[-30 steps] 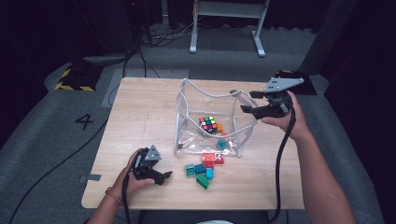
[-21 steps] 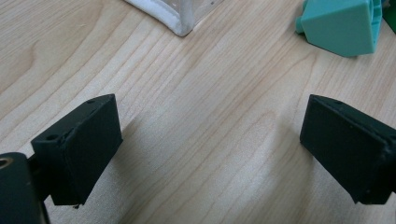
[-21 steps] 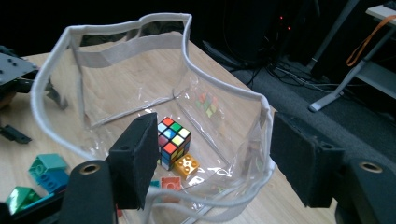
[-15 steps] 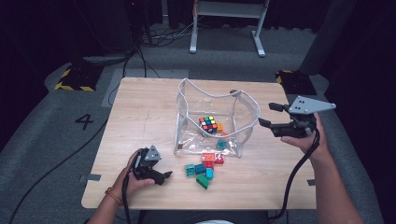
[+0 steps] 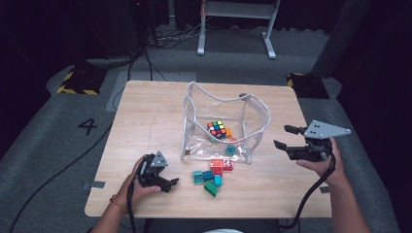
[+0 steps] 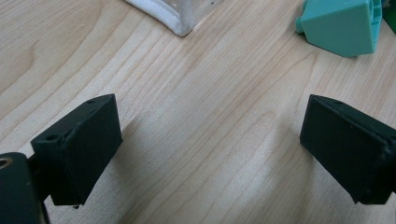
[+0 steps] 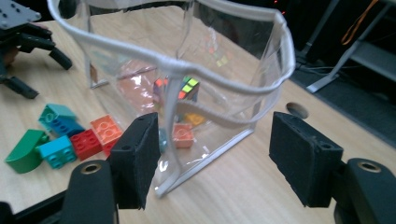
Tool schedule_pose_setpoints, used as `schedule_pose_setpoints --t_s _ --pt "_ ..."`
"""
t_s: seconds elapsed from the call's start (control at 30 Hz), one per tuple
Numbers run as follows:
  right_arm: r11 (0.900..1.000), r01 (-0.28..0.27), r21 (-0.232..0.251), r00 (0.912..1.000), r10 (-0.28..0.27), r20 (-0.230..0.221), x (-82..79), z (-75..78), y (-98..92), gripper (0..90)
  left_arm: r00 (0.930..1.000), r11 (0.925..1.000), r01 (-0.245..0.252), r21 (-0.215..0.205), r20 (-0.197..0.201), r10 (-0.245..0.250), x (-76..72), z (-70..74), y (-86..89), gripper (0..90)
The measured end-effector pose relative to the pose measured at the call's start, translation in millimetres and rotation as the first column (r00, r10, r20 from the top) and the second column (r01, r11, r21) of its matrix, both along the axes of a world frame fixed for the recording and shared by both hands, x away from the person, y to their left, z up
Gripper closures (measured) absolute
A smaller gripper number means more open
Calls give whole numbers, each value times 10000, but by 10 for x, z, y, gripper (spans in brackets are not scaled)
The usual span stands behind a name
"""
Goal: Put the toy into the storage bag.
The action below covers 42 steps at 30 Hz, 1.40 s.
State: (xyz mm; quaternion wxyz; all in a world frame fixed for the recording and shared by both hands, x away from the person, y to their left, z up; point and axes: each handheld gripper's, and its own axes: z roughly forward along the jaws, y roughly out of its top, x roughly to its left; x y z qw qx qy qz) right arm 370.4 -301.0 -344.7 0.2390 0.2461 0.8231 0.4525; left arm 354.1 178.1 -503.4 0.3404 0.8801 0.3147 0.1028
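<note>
A clear plastic bag (image 5: 252,119) with white trim stands open in the middle of the table. Inside it lie a colour cube (image 5: 216,128) and a few small bricks. Several loose bricks (image 5: 212,172) lie on the table just in front of it. My left gripper (image 5: 170,184) rests low at the front left, open, with bare wood between its jaws (image 6: 210,140). My right gripper (image 5: 282,136) hovers to the right of the bag, open and pointing at it. In the right gripper view the bag's corner seam (image 7: 170,116) stands beyond the gap, and the cube (image 7: 184,88) shows through the plastic.
A teal brick (image 6: 341,25) and the bag's corner (image 6: 180,18) lie ahead of the left jaws. The table has a cable hole (image 7: 296,109) behind the bag. Red, orange, teal and green bricks (image 7: 60,135) sit left of the bag. The table's right edge (image 5: 303,145) is under my right hand.
My right gripper has moved away from the bag's upper rim, to the right, nearer and lower, still open. The left gripper, the bag and the bricks have stayed put.
</note>
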Motion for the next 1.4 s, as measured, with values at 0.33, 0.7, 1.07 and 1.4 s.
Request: schedule_pose_setpoints --t_s 0.33,0.7,1.07,1.4 --pt "9992 -374 130 9985 379 -404 -63 -384 -1 342 10000 10000 -2 -3 1 2 0 0 0 55" --pt "9899 -1389 292 9856 1411 -931 -117 -868 259 403 10000 10000 2 0 1 -2 0 0 0 55" --pt "9743 -2246 172 9608 2243 -1631 -4 -1219 668 452 10000 10000 9 -5 1 -9 1 0 0 55" --pt "9706 -2383 -326 9504 2262 -2135 123 -1388 984 406 10000 10000 22 9 19 -22 3 1 2 55"
